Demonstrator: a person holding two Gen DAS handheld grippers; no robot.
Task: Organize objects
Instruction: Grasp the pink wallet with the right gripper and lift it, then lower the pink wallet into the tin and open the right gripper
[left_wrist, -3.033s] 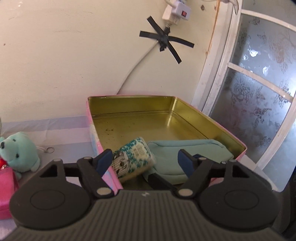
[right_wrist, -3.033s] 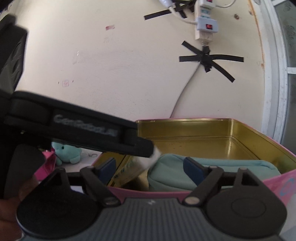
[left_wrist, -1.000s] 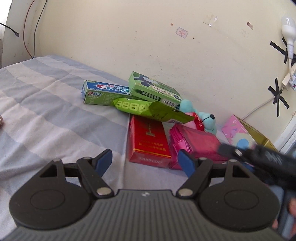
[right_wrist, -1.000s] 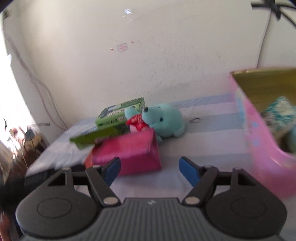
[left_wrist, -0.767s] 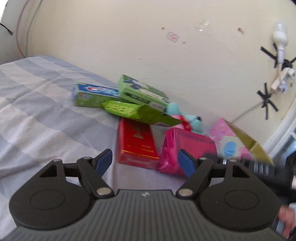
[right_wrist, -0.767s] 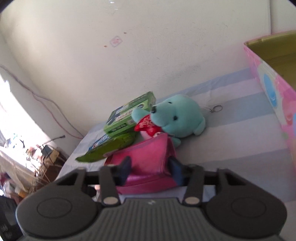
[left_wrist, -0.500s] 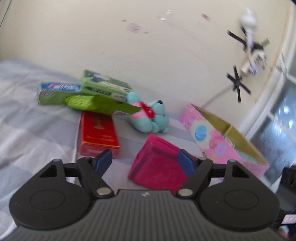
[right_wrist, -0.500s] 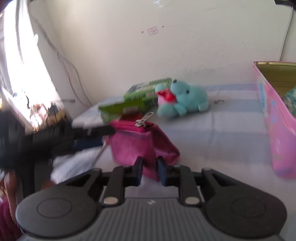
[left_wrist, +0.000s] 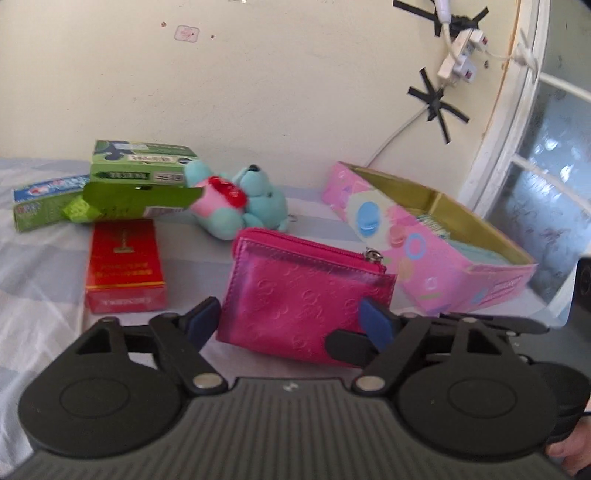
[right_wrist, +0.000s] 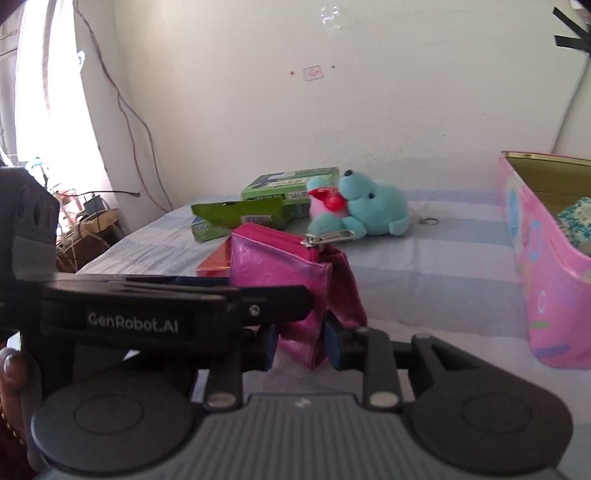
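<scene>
Item in hand: a pink purse (right_wrist: 295, 280), lying on the striped bed (right_wrist: 424, 266) beside the red box (left_wrist: 123, 266), pinched at its near corner by our right gripper (right_wrist: 297, 345), whose fingers are closed narrow on it, we judge for lifting into the pink tin (left_wrist: 436, 251) nearby. Our left gripper (left_wrist: 291, 323) straddles the purse with fingers half spread and opening, not pressing it, likely to steady it.

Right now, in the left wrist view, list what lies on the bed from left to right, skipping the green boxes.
Red box → teal plush toy → pink purse → pink tin.
</scene>
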